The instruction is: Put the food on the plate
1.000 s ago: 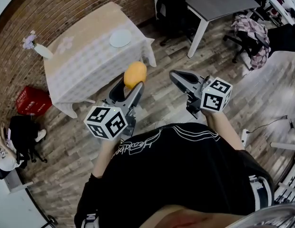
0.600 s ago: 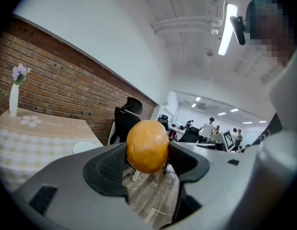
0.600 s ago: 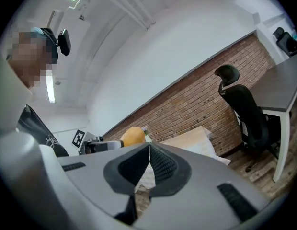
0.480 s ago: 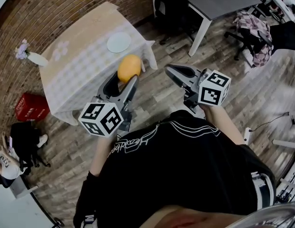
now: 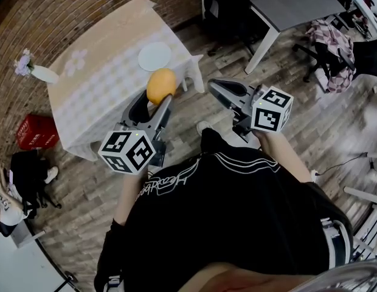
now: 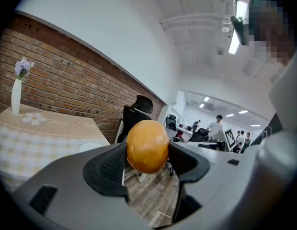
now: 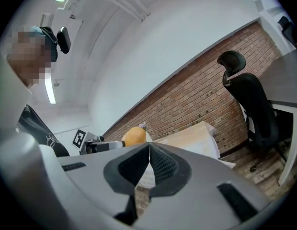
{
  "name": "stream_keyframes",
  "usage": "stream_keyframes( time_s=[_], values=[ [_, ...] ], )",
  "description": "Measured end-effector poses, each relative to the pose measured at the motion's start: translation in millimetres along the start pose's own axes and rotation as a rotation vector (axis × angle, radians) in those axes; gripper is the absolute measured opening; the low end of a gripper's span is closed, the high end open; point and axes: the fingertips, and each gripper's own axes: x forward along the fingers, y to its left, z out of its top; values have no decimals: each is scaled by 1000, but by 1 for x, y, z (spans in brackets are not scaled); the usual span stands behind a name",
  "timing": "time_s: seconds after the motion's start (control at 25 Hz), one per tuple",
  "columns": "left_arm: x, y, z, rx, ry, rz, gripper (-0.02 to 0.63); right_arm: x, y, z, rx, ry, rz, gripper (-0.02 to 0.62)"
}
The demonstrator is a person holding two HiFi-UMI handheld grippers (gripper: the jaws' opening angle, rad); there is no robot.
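A round orange-yellow piece of food (image 5: 161,85) is pinched between the pads of my left gripper (image 5: 153,100), in the air over the wooden floor just short of the table's near corner. In the left gripper view the food (image 6: 147,145) fills the gap between the jaws of the left gripper (image 6: 147,163). A white plate (image 5: 155,56) lies empty near that corner of the checked tablecloth (image 5: 97,96), beyond the food. My right gripper (image 5: 217,89) hovers to the right of the food, pads together on nothing. The right gripper view shows its jaws (image 7: 149,153) touching.
A white vase with flowers (image 5: 38,72) stands at the table's far left end. A red crate (image 5: 36,131) and a dark bag (image 5: 27,169) sit on the floor left of the table. A black office chair (image 5: 228,5) and a grey desk (image 5: 298,2) stand to the right.
Both grippers have come a little closer to the table, and the food now sits nearer the plate. The left grip on the food and the closed right jaws look the same.
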Motion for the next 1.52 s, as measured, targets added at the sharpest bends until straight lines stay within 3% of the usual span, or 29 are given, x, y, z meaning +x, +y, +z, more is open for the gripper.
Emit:
stream_keyframes(
  time_s=[0.4, 1.04, 1.52],
  values=[
    [59, 57, 10, -57, 28, 73, 275, 49, -64, 19, 44, 63, 37, -3],
    [129, 132, 17, -31, 69, 166, 275, 105, -139, 20, 99, 134, 49, -3],
    [163, 184, -2, -21, 138, 237, 275, 118, -178, 5, 157, 165, 28, -3]
  ],
)
